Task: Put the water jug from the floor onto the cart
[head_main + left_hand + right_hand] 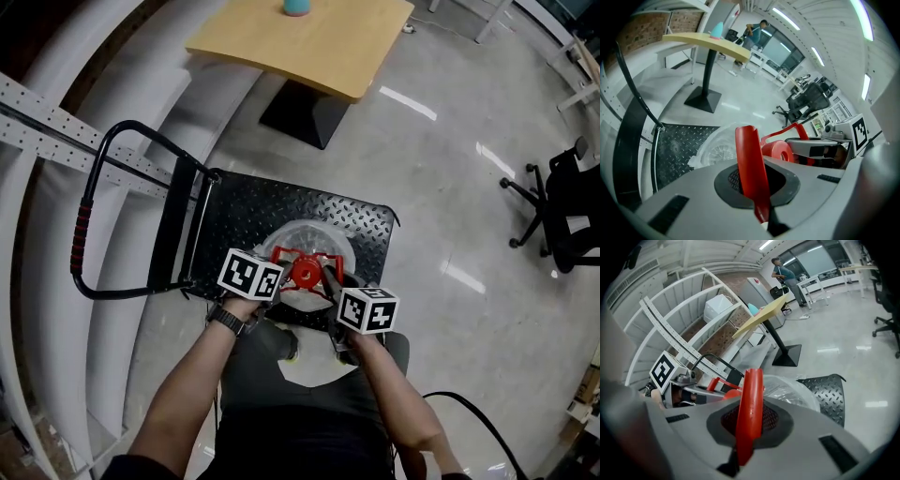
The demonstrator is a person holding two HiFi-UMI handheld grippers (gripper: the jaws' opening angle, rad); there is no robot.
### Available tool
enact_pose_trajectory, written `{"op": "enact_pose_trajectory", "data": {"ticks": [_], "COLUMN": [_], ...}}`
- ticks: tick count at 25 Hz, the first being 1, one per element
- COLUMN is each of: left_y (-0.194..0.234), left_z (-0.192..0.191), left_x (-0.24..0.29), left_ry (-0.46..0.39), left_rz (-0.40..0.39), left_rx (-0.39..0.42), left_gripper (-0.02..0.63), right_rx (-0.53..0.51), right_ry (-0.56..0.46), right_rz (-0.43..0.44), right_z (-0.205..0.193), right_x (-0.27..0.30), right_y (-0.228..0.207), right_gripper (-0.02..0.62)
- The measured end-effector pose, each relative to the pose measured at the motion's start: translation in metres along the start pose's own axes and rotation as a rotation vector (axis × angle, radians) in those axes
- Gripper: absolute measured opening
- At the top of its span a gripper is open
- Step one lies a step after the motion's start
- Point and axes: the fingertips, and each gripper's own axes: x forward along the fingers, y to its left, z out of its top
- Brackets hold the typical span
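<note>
The clear water jug (pixel 309 246), with its red cap (pixel 305 273) and red handle (pixel 292 255), is over the near part of the black cart deck (pixel 248 211); I cannot tell whether it rests on it. My left gripper (pixel 278 268) is shut on the handle's left end (pixel 751 164). My right gripper (pixel 331 279) is shut on the handle's right end (pixel 750 408). In the left gripper view the jug (pixel 716 150) and cap (pixel 777 151) lie just past the jaws. The jug (pixel 792 389) bulges beyond the jaws in the right gripper view.
The cart's push handle (pixel 86 234) stands at the left beside white curved shelving (pixel 47 178). A wooden table (pixel 319 42) on a black base, with a teal cup (pixel 296 7), is beyond the cart. An office chair (pixel 562 202) is at the right.
</note>
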Motion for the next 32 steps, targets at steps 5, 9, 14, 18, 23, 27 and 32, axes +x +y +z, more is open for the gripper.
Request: {"op": "enact_pose_trajectory", "data": {"ticks": [5, 9, 14, 18, 23, 27, 32], "left_y": [0.03, 0.047, 0.042, 0.04, 0.042, 0.032, -0.015], "left_z": [0.018, 0.028, 0.035, 0.03, 0.015, 0.025, 0.037], "left_x": [0.01, 0.019, 0.021, -0.007, -0.05, -0.088, -0.125], "left_ry": [-0.05, -0.063, -0.046, -0.044, -0.073, -0.153, -0.205], "left_rz": [-0.007, -0.009, -0.083, -0.103, -0.079, -0.035, -0.046], "left_rx": [-0.024, -0.051, -0.061, -0.087, -0.138, -0.147, -0.1], "left_gripper": [0.003, 0.005, 0.063, 0.106, 0.112, 0.112, 0.112], "right_rx": [0.026, 0.047, -0.021, -0.058, -0.121, -0.172, -0.172], "right_ry": [-0.034, -0.027, -0.002, 0.02, 0.019, -0.024, -0.032], "right_rz": [0.013, 0.013, -0.019, -0.101, -0.242, -0.297, -0.254], "right_z": [0.012, 0.024, 0.033, 0.031, 0.034, 0.06, 0.079], "right_x": [0.023, 0.034, 0.036, 0.024, 0.004, -0.018, -0.048], "right_y": [-0.01, -0.017, -0.024, -0.021, -0.025, -0.011, 0.035], "right_gripper": [0.008, 0.008, 0.011, 0.077, 0.12, 0.12, 0.118]}}
